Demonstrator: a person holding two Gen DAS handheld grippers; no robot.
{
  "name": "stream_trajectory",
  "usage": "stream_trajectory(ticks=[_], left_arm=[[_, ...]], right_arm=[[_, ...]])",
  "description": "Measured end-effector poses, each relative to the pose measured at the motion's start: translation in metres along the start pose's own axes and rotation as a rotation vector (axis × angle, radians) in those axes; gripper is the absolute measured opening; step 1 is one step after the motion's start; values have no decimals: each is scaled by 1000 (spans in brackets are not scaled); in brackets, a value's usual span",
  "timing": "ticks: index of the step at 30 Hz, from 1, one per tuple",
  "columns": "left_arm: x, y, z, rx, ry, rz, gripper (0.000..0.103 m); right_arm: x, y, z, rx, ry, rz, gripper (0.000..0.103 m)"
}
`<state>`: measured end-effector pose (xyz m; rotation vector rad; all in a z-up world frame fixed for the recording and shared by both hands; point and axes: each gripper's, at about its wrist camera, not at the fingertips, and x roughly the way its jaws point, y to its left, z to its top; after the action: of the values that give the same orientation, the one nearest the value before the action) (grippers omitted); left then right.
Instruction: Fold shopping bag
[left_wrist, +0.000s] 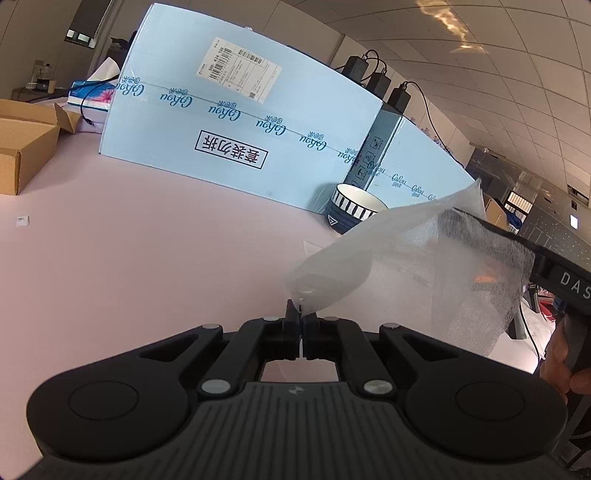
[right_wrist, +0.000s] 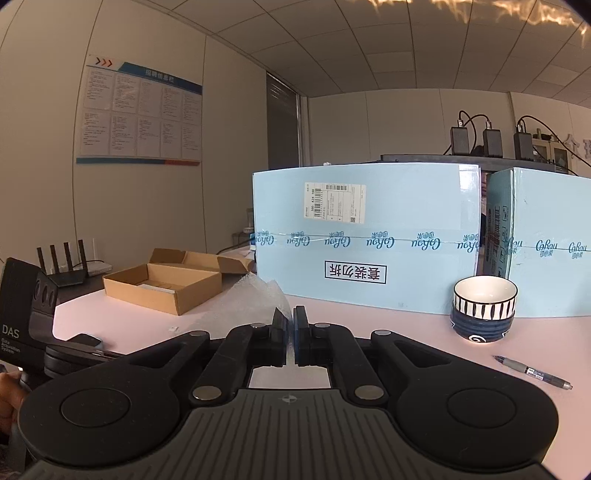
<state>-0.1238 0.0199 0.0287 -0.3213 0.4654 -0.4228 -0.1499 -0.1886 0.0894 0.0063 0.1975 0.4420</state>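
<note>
The left gripper (left_wrist: 301, 317) is clamping the translucent bag (left_wrist: 369, 258) above the bench (left_wrist: 147, 240). The right gripper (right_wrist: 290, 325) is pinching it too, probably — jaws together.

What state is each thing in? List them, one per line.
Shopping bag: translucent, lifted off the table, stretched between both grippers.
Left gripper: shut on a bag corner.
Right gripper: shut on the bag's other end.
Cardboard box: open, flaps out.
Bowls: two stacked, upright; the top one looks empty.
Pen: lying flat on the table.
Blue cartons: taped shut, standing.
</note>
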Motion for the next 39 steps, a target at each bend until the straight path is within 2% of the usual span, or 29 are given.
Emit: stream_trajectory(ticks=[9,13,19,23,24,27,33,36,39], left_arm=[[-66,35,42,45,-104,163,2],[-73,42,44,54,-104,193,2],[-33,68,20,-46,69,217,2],[-22,77,13,-63,103,225,2],[-20,79,13,-63,104,235,2],[-18,84,17,-73,96,258,2],[-8,94,28,-108,89,289,5],[-6,97,28,-116,92,325,14],[-11,105,26,-128,88,376,27]], right_arm=[[4,-18,0,92,-36,-86,3],[12,-25,-12,128,46,-124,3],[16,-38,-41,162,166,-189,3],[11,-48,-49,171,187,-249,3],[10,-50,-50,171,187,-259,7],[9,-52,-50,160,182,-280,35],[12,-37,-40,90,137,-236,40],[17,-35,-39,69,149,-235,40],[19,-41,-44,86,183,-237,40]])
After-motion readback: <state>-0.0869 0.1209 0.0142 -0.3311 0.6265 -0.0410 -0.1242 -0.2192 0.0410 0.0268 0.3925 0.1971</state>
